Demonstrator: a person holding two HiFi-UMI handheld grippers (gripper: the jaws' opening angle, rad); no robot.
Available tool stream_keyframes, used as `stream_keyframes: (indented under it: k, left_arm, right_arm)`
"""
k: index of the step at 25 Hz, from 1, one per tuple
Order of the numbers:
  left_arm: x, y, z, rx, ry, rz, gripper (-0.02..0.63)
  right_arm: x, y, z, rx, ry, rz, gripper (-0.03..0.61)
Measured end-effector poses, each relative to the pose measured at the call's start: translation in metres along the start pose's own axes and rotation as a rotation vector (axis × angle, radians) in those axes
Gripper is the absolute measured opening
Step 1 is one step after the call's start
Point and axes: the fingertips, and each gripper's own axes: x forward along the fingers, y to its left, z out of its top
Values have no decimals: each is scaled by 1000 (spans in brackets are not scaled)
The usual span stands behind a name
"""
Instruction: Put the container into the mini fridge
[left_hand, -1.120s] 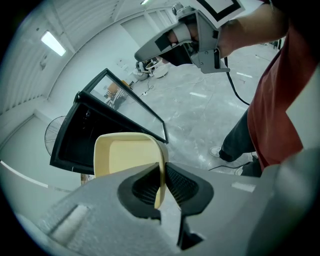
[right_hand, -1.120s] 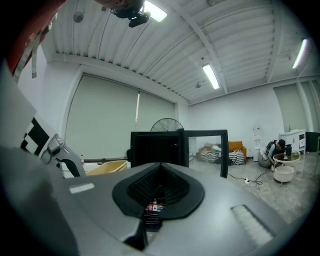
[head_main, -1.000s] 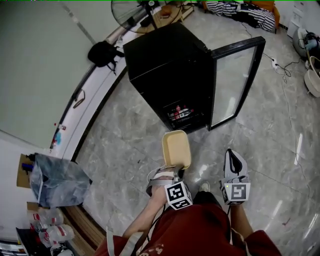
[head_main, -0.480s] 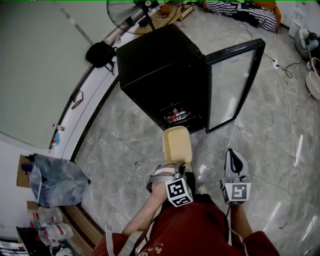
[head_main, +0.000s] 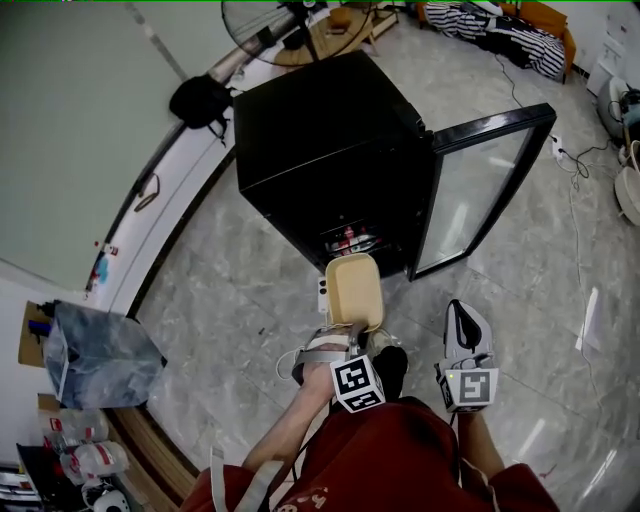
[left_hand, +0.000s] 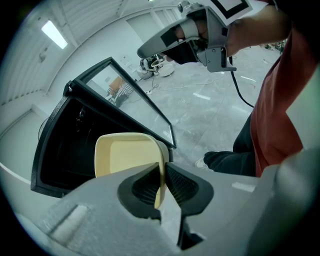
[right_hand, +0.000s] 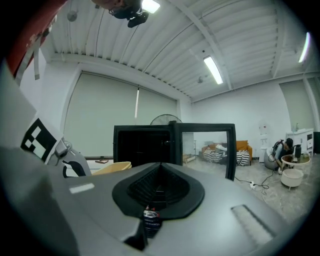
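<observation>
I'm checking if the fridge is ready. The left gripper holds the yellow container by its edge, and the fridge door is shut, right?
Not quite. The door of the mini fridge is open, swung wide, as the head view shows. The rest is right: the left gripper does hold the yellow container by its edge.

I'm looking down on a grey marbled floor (head_main: 250, 290). The black mini fridge (head_main: 320, 140) stands on it close to the wall, with its glass door (head_main: 480, 190) swung open to the right. A grey plastic bag (head_main: 95, 355) sits at the left and a fan (head_main: 270, 20) stands behind the fridge. A white power strip (head_main: 556, 147) lies at the right.
</observation>
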Motion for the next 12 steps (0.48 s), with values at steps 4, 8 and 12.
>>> stream_keyframes:
  k: [4, 8, 12]
  left_arm:
    - [16, 29, -1, -50, -3, -2, 38]
    - [32, 60, -8, -87, 10, -3, 38]
    - [49, 86, -17, -121, 18, -7, 38]
  right_arm:
    - [40, 2, 5, -32, 17, 54, 0]
    - [81, 6, 19, -45, 20, 98, 0]
    - [120, 15, 23, -77, 29, 155, 0]
